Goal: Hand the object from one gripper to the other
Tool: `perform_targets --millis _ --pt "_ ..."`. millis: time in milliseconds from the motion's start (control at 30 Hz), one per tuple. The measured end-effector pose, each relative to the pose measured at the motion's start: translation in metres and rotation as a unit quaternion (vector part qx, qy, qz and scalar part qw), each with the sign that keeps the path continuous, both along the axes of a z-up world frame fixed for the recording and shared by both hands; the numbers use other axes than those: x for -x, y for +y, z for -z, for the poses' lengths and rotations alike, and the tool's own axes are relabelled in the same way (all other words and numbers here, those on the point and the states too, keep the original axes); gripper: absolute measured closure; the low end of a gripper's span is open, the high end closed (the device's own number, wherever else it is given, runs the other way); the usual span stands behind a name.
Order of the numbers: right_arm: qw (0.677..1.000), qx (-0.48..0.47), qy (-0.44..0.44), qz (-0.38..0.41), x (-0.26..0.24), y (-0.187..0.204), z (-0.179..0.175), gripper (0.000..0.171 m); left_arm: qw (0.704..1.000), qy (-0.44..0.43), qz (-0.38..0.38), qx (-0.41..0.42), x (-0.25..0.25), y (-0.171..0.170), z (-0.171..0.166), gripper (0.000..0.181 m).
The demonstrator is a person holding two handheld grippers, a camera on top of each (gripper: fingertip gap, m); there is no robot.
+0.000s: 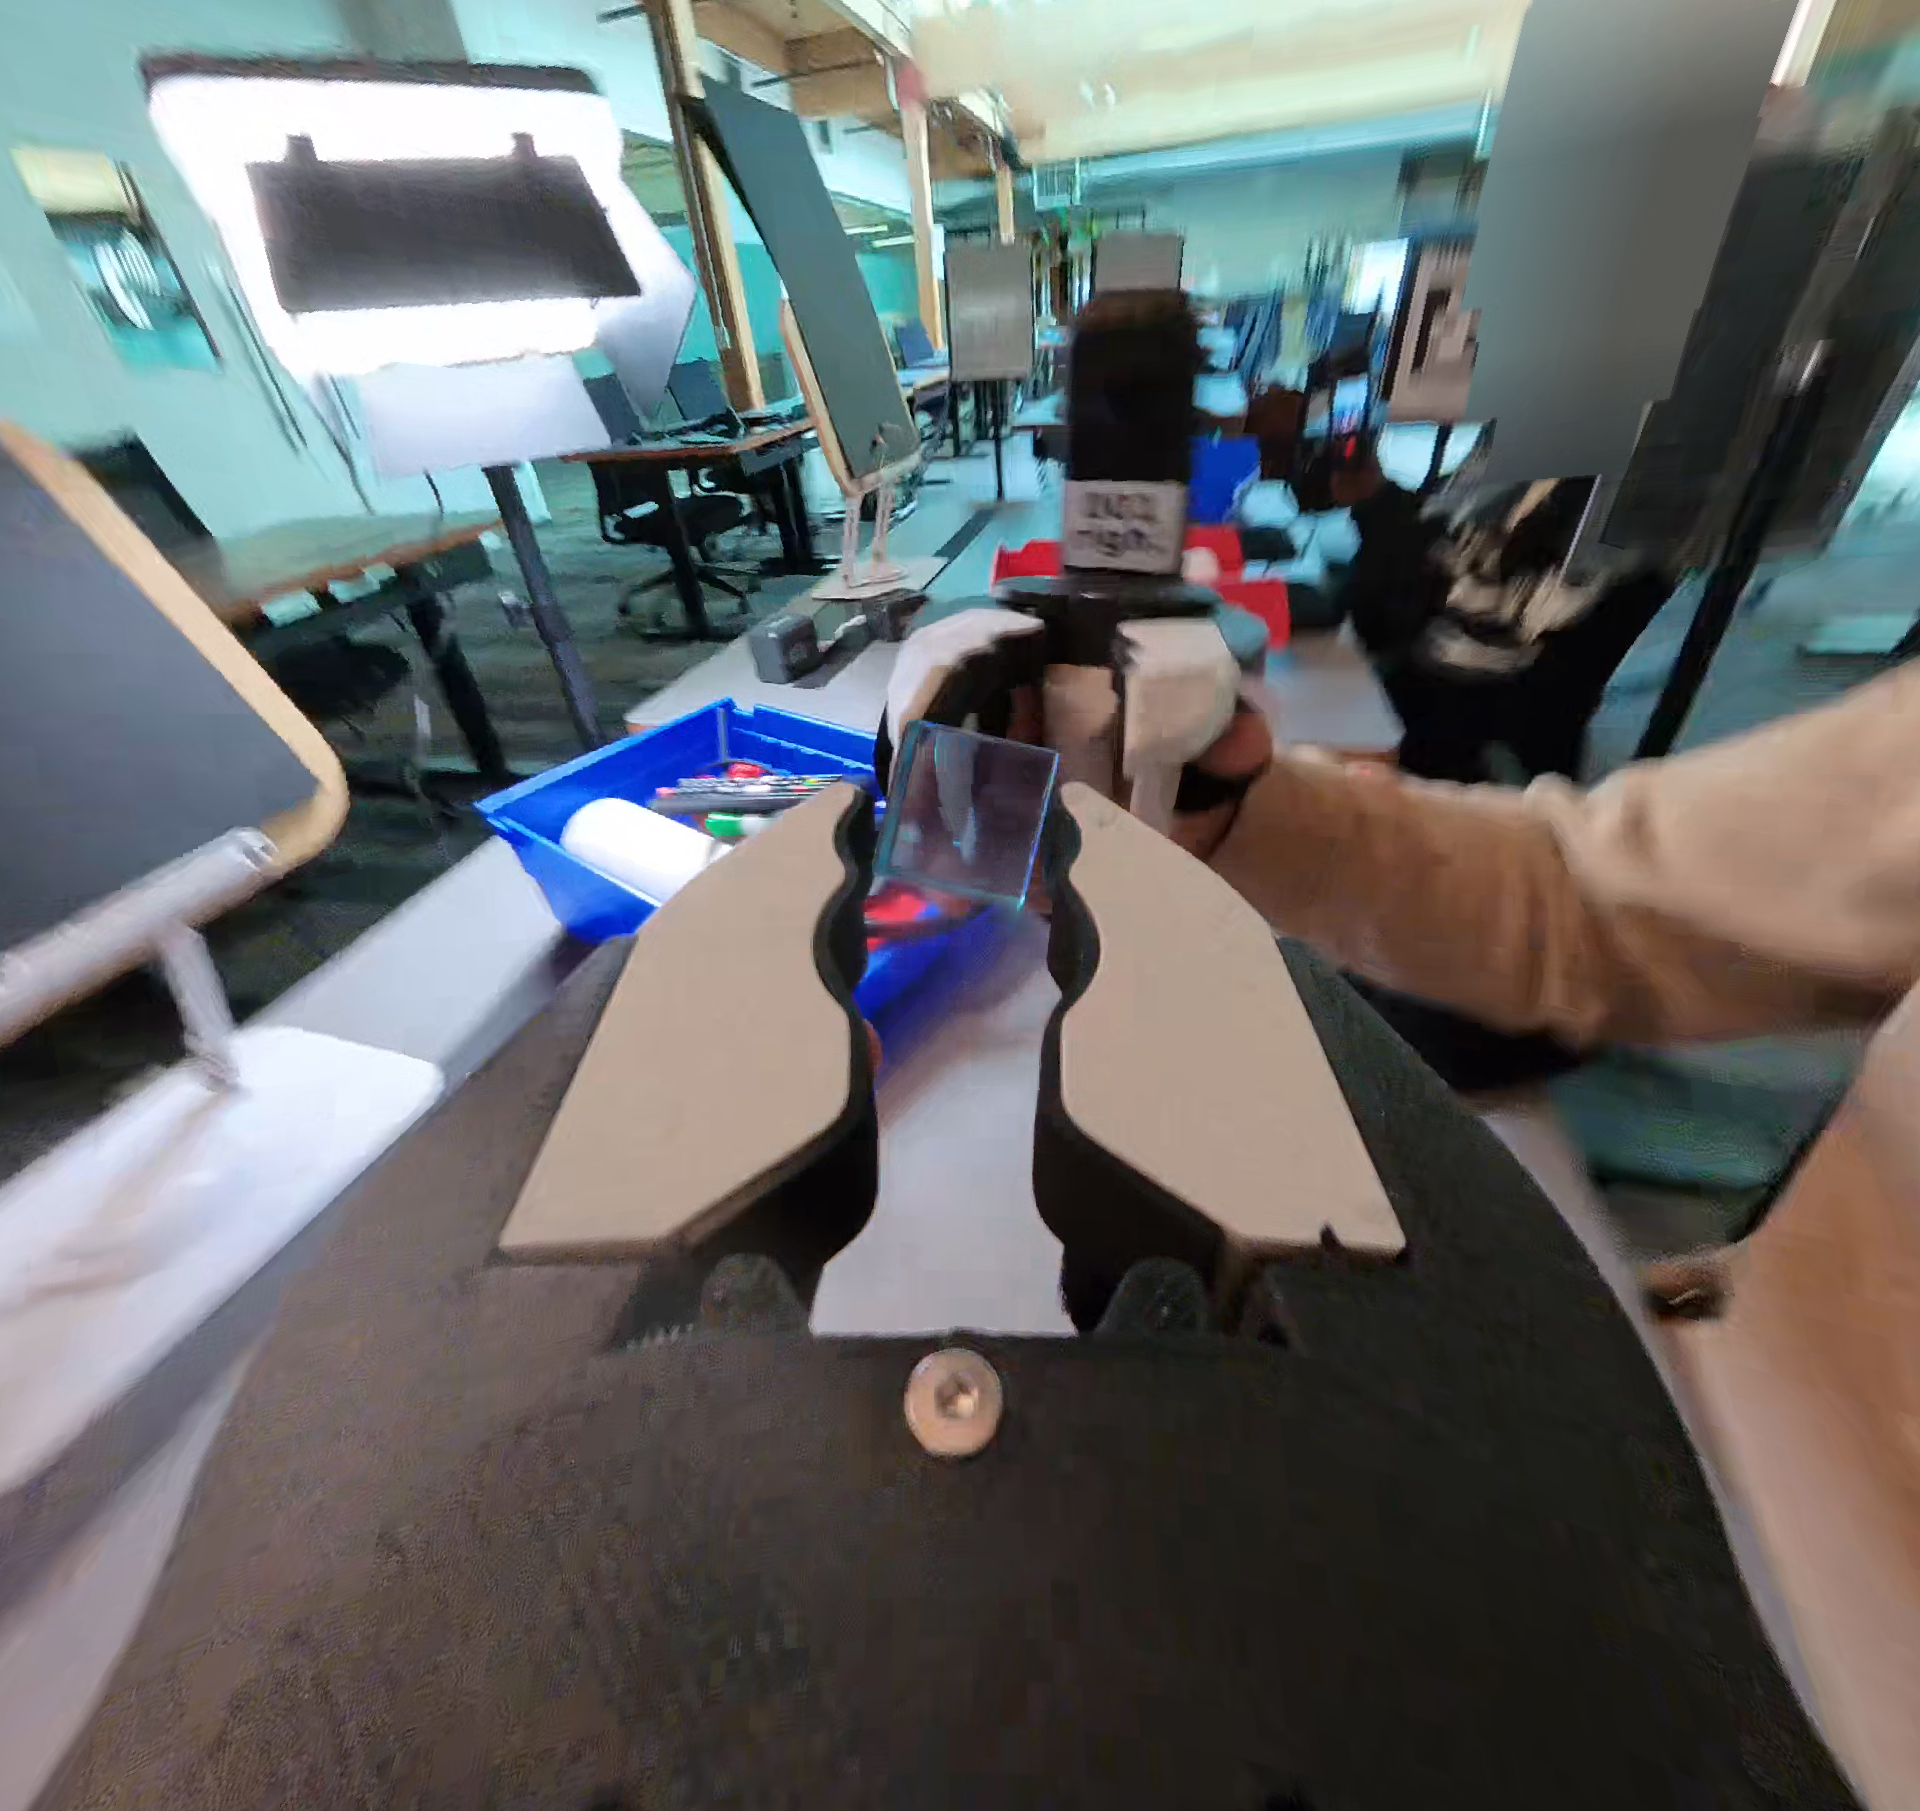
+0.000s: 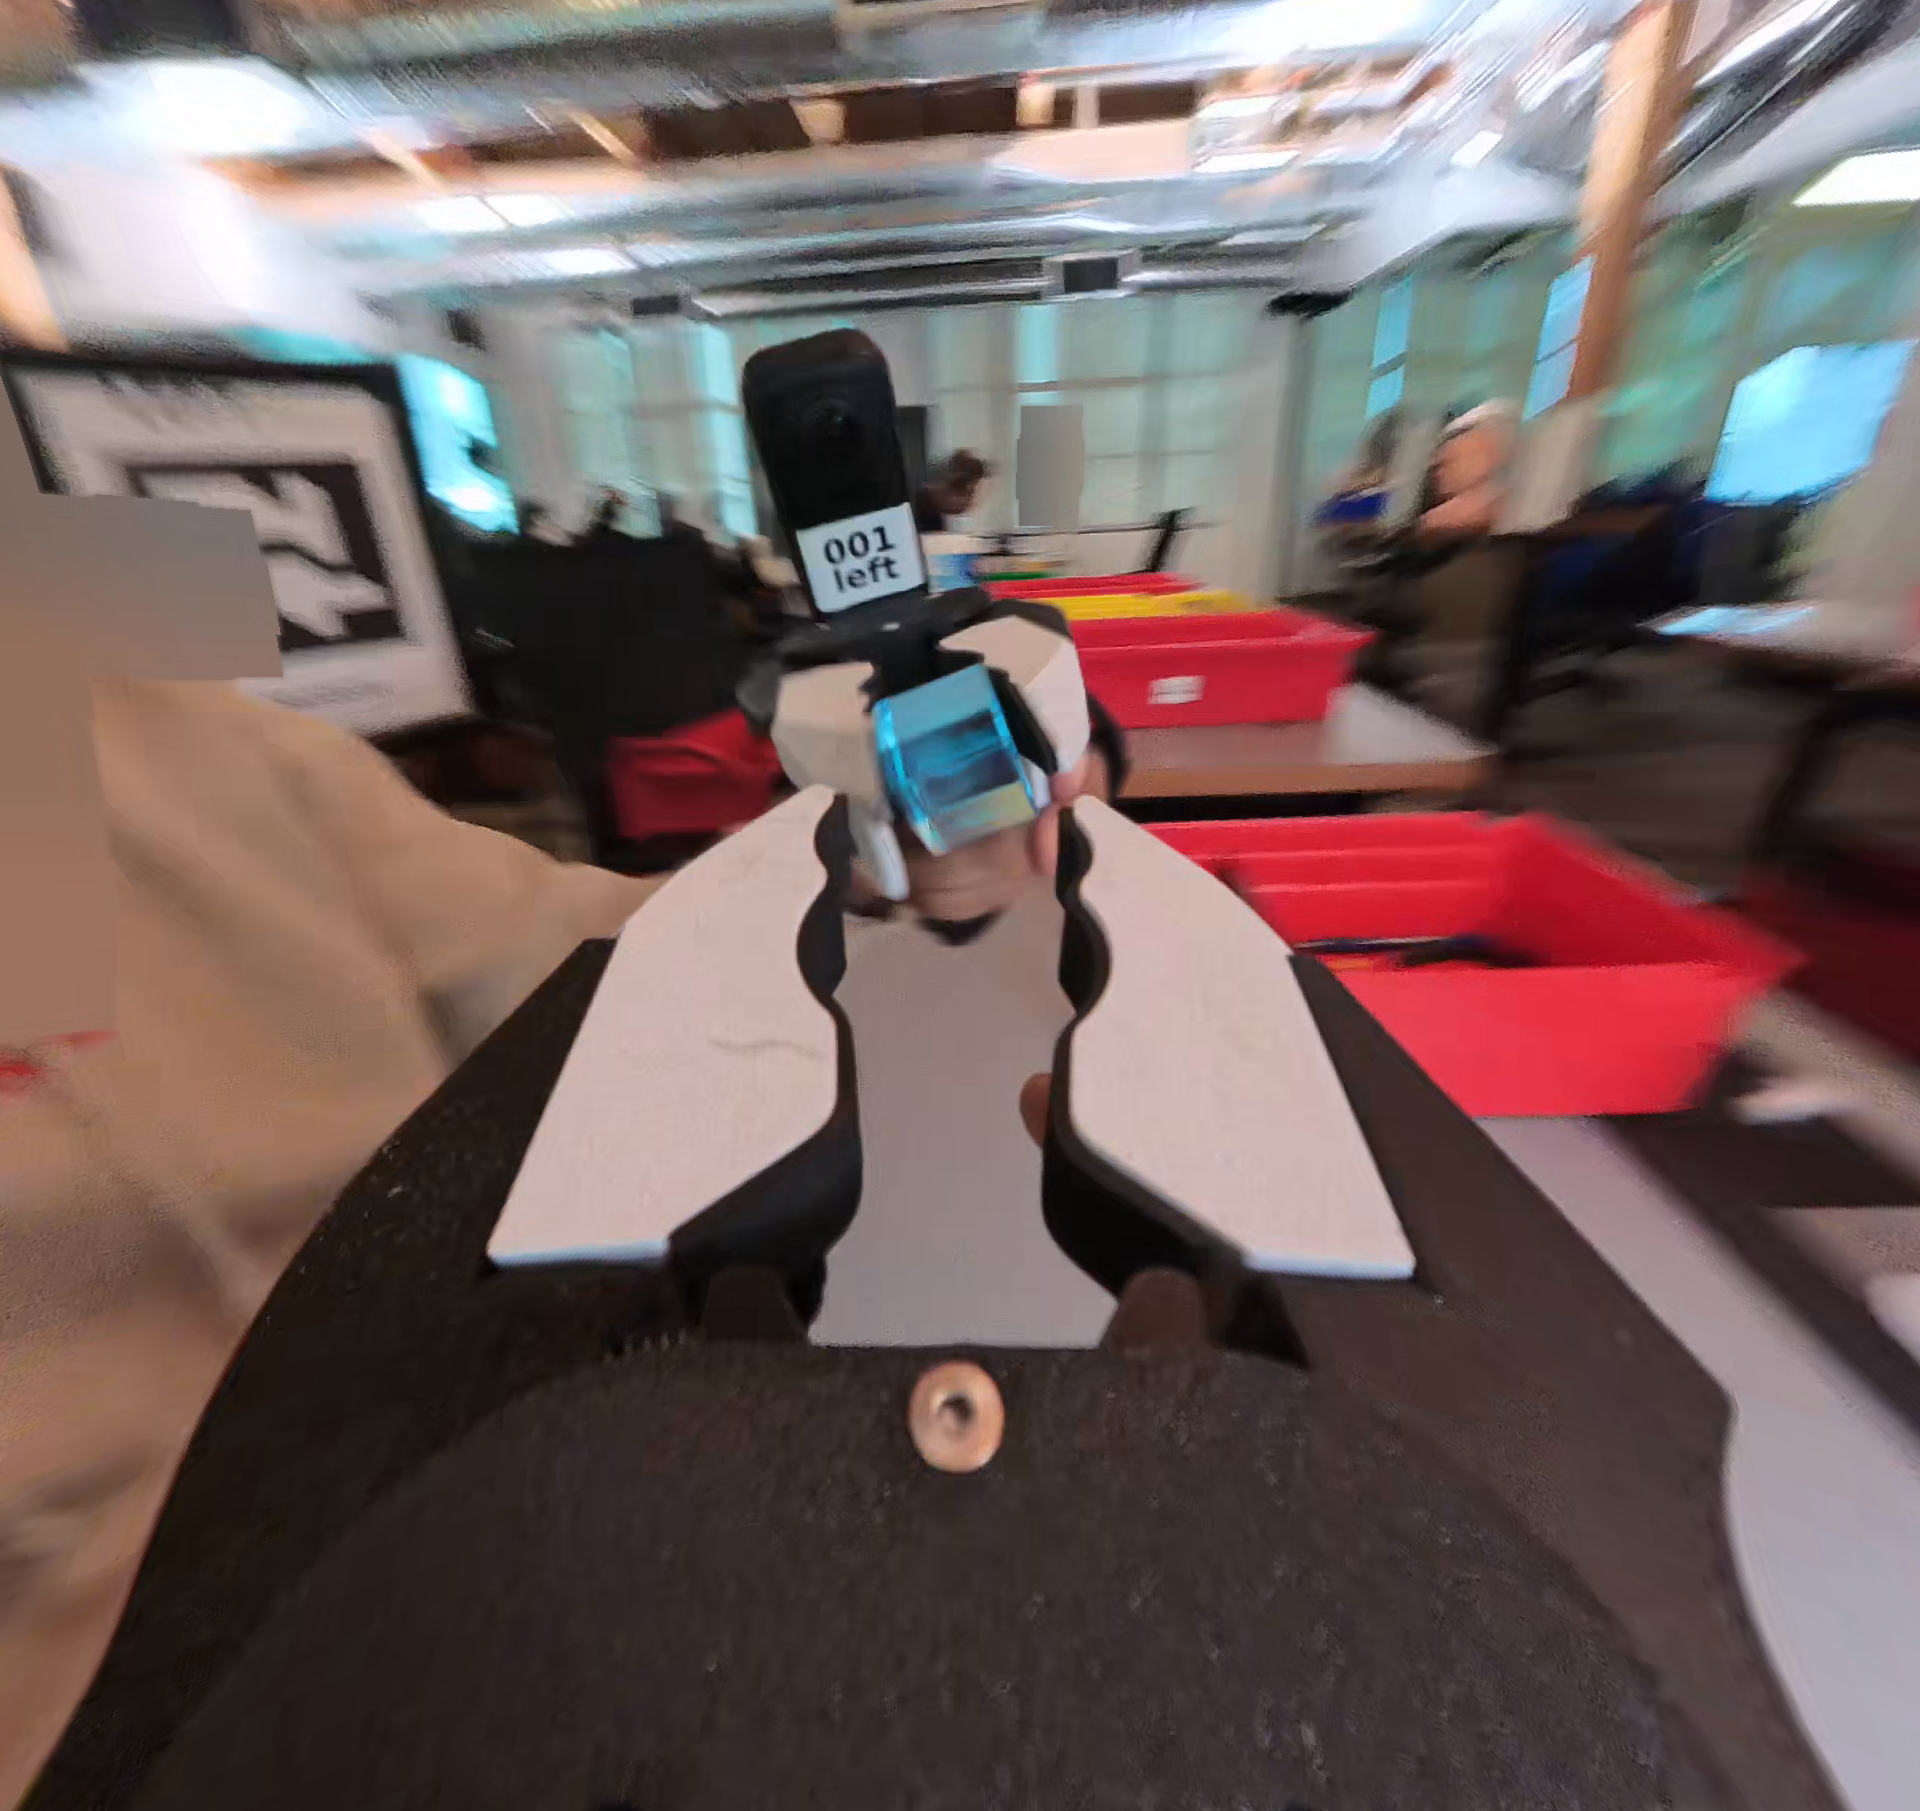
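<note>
A clear blue block sits between the fingertips of my left gripper, which is shut on it and holds it in the air. My right gripper faces it from just beyond, jaws apart, with a black camera on top. In the right wrist view my right gripper is open and empty. The blue block sits just past its fingertips, in line with the gap, held by the left gripper. I see no contact between the right fingers and the block.
A blue bin with markers and a white roll stands on the grey table below the grippers. Red bins stand to the right. A beige sleeve reaches in from the right. A lit panel on a stand is at the left.
</note>
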State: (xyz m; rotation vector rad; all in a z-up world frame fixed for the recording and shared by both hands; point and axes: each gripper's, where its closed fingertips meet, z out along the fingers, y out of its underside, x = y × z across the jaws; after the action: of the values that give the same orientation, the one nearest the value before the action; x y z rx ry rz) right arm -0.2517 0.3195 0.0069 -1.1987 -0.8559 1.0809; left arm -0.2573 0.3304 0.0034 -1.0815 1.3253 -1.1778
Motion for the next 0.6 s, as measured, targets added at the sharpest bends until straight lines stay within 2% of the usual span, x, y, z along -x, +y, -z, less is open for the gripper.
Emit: perform_targets --millis 33,100,233,267,333,367,467,533,600 --pt "0.997 -0.054 -0.03 0.053 -0.004 0.004 0.0 0.131 0.999 -0.005 0.002 0.054 0.0 0.006 -0.001 0.15" --pt "0.969 -0.162 -0.1 0.158 -0.008 0.014 0.001 0.127 0.987 -0.011 0.01 0.158 -0.004 0.015 0.001 0.15" --pt "0.87 -0.326 -0.221 0.296 0.0 0.027 0.01 0.122 0.95 -0.001 0.053 0.309 -0.021 0.015 0.015 0.15" --pt "0.844 -0.355 -0.248 0.316 0.002 0.03 0.014 0.123 0.942 0.002 0.065 0.328 -0.024 0.012 0.018 0.15" --pt "0.8 -0.39 -0.293 0.35 0.0 0.034 0.018 0.142 0.936 0.002 0.077 0.343 -0.028 0.008 0.02 0.151" --pt "0.803 -0.39 -0.294 0.342 -0.001 0.033 0.018 0.142 0.939 -0.005 0.089 0.331 -0.027 0.005 0.018 0.153" --pt "0.915 -0.268 -0.187 0.237 0.0 0.015 0.005 0.142 0.954 -0.043 0.133 0.265 -0.017 -0.009 0.001 0.144" --pt "0.974 -0.144 -0.107 0.137 -0.001 0.003 -0.004 0.142 0.973 -0.054 0.126 0.185 -0.011 -0.013 -0.002 0.137" --pt "0.998 -0.012 -0.063 0.027 0.001 -0.007 -0.004 0.142 0.99 -0.064 0.105 0.075 -0.006 -0.018 -0.002 0.138"
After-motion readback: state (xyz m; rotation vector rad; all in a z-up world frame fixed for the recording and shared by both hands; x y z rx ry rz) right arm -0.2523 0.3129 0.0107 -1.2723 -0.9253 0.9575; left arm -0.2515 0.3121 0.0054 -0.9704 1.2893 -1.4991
